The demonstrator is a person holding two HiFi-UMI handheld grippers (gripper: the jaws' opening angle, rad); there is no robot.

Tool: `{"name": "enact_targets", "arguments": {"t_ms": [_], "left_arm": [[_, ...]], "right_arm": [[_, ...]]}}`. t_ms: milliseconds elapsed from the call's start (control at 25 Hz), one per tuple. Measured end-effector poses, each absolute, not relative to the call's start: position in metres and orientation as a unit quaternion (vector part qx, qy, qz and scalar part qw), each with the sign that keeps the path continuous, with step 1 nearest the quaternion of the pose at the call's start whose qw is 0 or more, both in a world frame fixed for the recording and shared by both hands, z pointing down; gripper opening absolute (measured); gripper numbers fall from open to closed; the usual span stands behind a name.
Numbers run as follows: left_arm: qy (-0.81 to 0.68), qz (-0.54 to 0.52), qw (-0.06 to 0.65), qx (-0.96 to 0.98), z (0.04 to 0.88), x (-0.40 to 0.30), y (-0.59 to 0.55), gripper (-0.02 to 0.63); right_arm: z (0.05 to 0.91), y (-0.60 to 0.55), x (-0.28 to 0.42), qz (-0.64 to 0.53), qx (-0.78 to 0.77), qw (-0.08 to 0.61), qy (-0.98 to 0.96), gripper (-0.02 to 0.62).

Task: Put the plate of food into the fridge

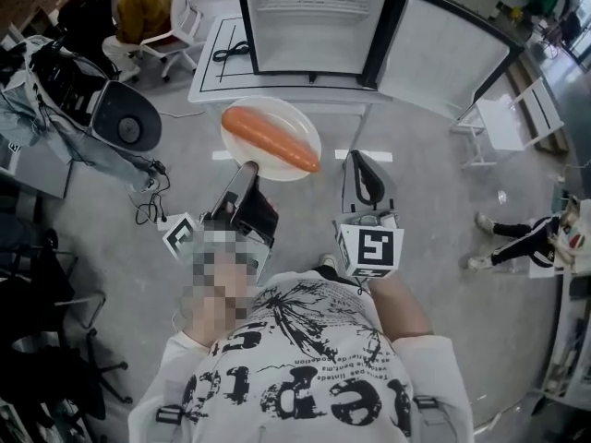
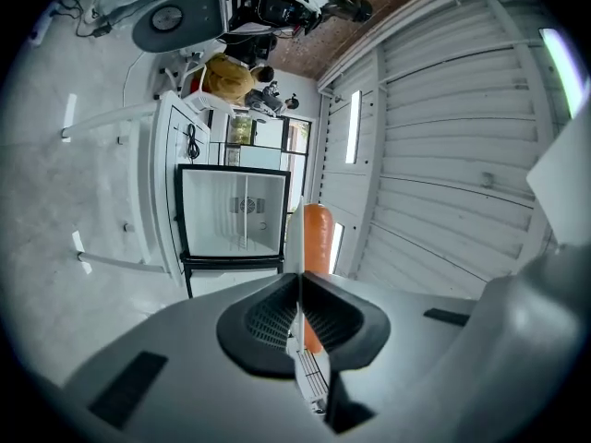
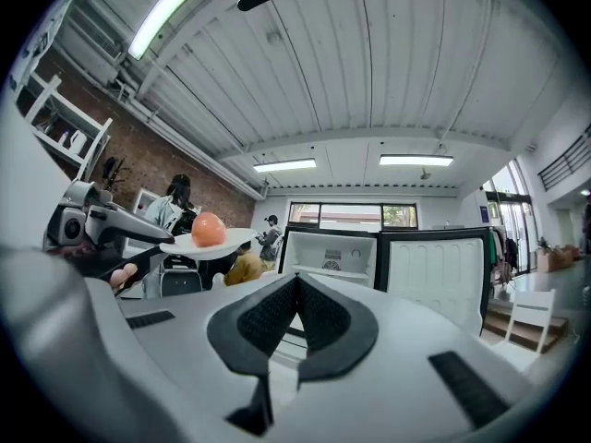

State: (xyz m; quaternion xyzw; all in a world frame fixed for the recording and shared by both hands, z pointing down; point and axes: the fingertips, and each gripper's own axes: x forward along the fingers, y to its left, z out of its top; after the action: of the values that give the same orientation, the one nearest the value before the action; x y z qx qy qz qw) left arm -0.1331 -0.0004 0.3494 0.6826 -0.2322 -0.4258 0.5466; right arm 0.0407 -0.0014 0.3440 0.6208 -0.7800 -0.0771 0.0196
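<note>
A white plate (image 1: 288, 118) carrying a long orange food item (image 1: 268, 137) hangs in the air in front of the small fridge (image 1: 309, 21), whose door (image 1: 443, 53) stands swung wide to the right. My left gripper (image 1: 247, 170) is shut on the plate's near rim. In the left gripper view the plate (image 2: 294, 233) shows edge-on between the jaws of that gripper (image 2: 297, 282), with the food (image 2: 317, 238) beyond. My right gripper (image 1: 361, 160) hovers to the right of the plate, shut with nothing in it. The right gripper view shows the plate (image 3: 196, 242), the food (image 3: 209, 229) and the fridge (image 3: 328, 257).
The fridge stands on a low white table (image 1: 211, 67). A white chair (image 1: 506, 123) is at the right, beyond the door. A round grey device (image 1: 125, 123) and cables (image 1: 152, 206) lie at the left. A person sits at the back left (image 1: 143, 7); another's legs (image 1: 517, 233) show at right.
</note>
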Motion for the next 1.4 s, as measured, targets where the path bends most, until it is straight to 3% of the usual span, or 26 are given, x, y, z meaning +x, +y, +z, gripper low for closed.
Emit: {"name": "enact_targets", "arguments": {"t_ms": [560,1400], "left_arm": [[-0.273,-0.449,0.527,0.668,0.359,-0.012,-0.088,0.02],[-0.23,-0.402,0.56,0.687,0.353,-0.015,-0.347,0.021]], "right_arm": [[0.358,-0.109,0.16,-0.053,0.574,0.014,-0.817,0.0],[0.363,-0.334,0.167,-0.02,0.636,0.02,-0.771,0.0]]}}
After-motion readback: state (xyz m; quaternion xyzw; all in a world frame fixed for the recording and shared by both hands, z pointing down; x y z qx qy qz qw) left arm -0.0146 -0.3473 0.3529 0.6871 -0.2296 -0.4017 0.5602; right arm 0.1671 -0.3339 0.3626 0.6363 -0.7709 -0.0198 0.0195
